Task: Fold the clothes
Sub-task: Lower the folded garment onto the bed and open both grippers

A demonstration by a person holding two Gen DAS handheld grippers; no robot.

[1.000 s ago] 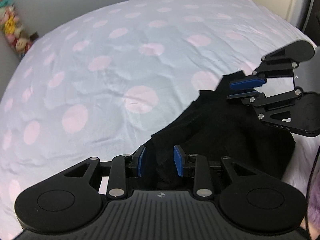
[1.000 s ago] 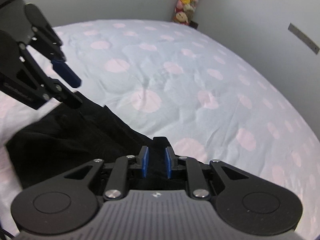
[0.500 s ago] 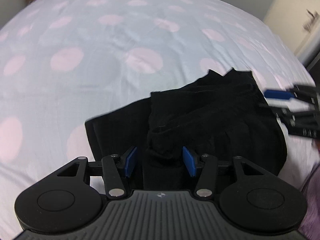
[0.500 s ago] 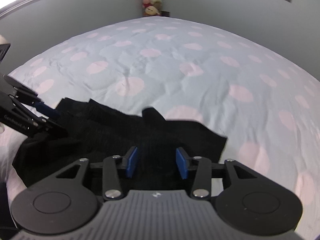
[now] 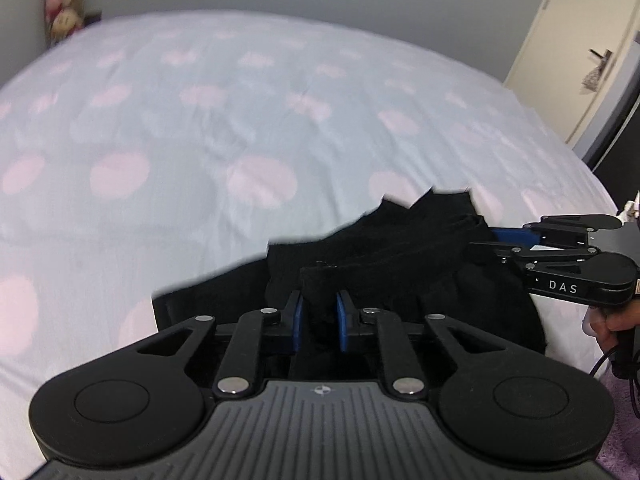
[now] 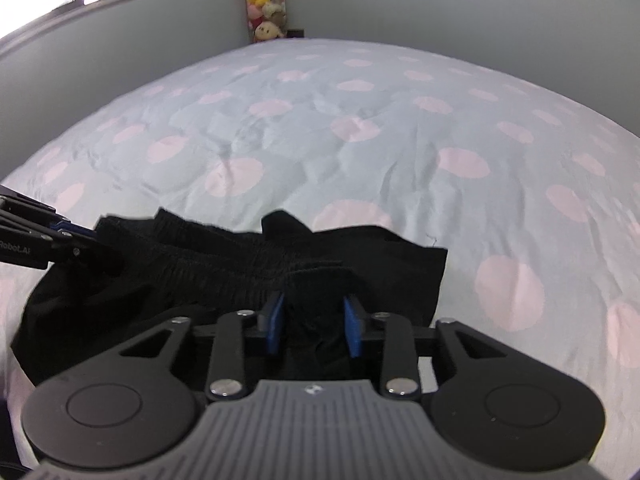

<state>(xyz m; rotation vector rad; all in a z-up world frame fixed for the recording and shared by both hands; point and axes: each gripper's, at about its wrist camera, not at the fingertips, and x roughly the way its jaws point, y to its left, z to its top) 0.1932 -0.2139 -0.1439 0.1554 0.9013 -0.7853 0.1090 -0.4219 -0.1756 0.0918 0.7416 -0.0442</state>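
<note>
Closing in, my left gripper [image 5: 318, 312] has a raised fold of the black garment [image 5: 400, 256] between its blue pads [image 5: 295, 312], low in the middle of the left wrist view. The pads look pressed against the cloth on both sides, so I read it as pinched there. My right gripper [image 6: 313, 322] sits low in the middle of its own view with its jaws also closing; black cloth bunches between the blue pads [image 6: 275, 320], and it fills the gap, though I cannot tell for sure how firmly the pads bite on it.

From the left wrist view I see the right gripper [image 5: 496, 242] coming in from the right edge, its tips at the garment's right side, with a hand [image 5: 612, 320] on its handle at the far right. From the right wrist view the left gripper [image 6: 86, 242] reaches in from the left edge and meets the garment's upper left corner.

That garment lies crumpled across the lower part of both frames on the bedsheet [image 6: 400, 140], pale blue with pink dots. Beyond the bed, plush toys [image 6: 266, 0] hang in the corner at upper centre of the right view. A door [image 5: 576, 52] stands at upper right of the left view.
</note>
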